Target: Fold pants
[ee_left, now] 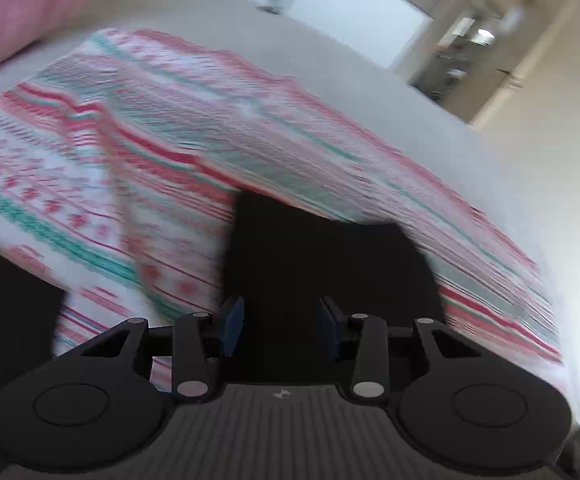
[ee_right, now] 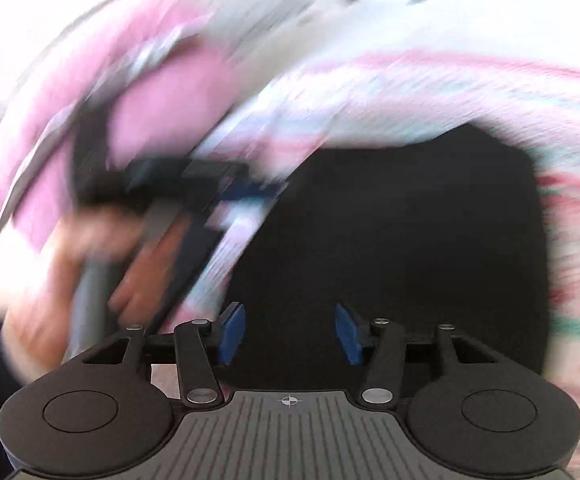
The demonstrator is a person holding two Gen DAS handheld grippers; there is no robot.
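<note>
The pants (ee_left: 162, 168) are white with red and teal stripes and lie spread and rumpled on a grey bed (ee_left: 370, 92). My left gripper (ee_left: 280, 328) is open, its blue pads (ee_left: 232, 328) apart over a dark patch, with nothing between them. My right gripper (ee_right: 290, 334) is open too, blue pads (ee_right: 232, 334) apart and empty, close over the pants (ee_right: 430, 92). The right wrist view is heavily blurred. It shows the other gripper (ee_right: 194, 184) and a hand (ee_right: 70, 264) at the left, at the cloth's edge.
A pink pillow (ee_left: 22, 12) lies at the bed's far left. A bright window (ee_left: 354, 12) and a doorway (ee_left: 462, 52) are beyond the bed. The bed's right edge (ee_left: 530, 184) drops off to the floor.
</note>
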